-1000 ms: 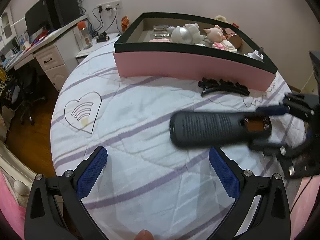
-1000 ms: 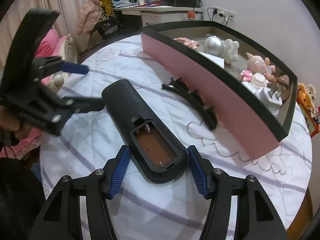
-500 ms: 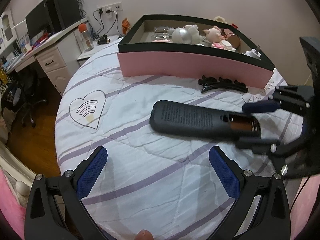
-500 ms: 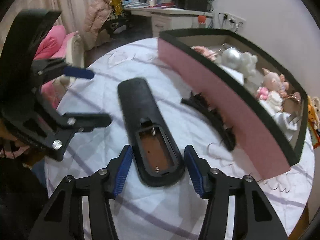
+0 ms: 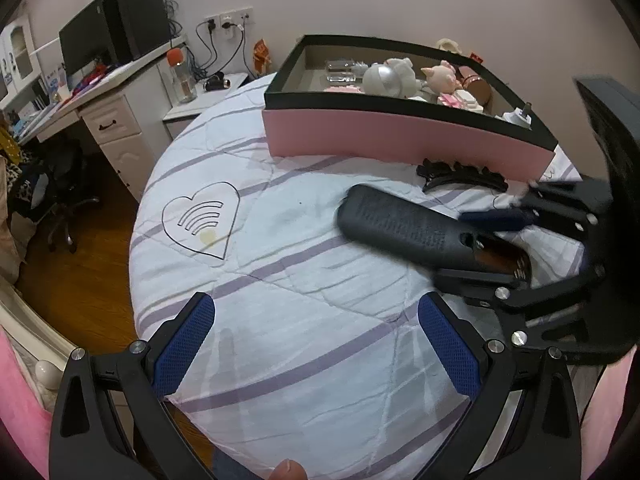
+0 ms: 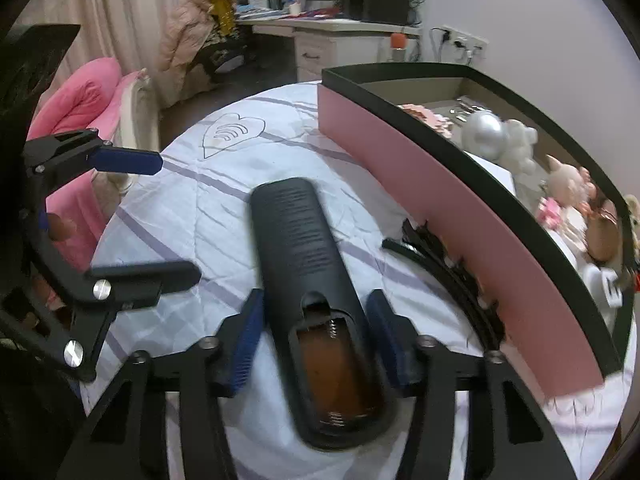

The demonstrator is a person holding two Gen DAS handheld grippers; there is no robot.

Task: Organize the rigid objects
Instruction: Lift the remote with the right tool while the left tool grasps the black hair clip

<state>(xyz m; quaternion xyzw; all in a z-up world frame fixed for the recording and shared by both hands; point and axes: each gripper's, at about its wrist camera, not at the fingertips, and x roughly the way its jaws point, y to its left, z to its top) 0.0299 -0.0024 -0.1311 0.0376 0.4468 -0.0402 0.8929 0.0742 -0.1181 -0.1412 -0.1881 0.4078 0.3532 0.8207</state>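
So the step in hand looks like the pickup of the remote control [image 6: 304,264], which sits dead center of the right wrist view, back side up, battery cover missing so the empty bay shows. Going left to right there: the left gripper [image 6: 160,216] hangs at the left edge, spread wide with nothing in it. Center-bottom, the right gripper [image 6: 316,340] has its blue pads either side of the remote's battery end; they look pressed against it, so I'd call it pinched, and the blur suggests it's moving. Right of that, a black hair claw clip [image 6: 444,268] lies on the striped bedsheet [image 6: 192,216], just beside the box wall.

Far right, the pink storage box [image 6: 440,184] already holds a silver ball [image 6: 486,134], a white plush, a pig figurine [image 6: 568,184] and some small bits.

Next move, my guess: carry the remote over the box rim and set it down in the bare part, clear of the toys.
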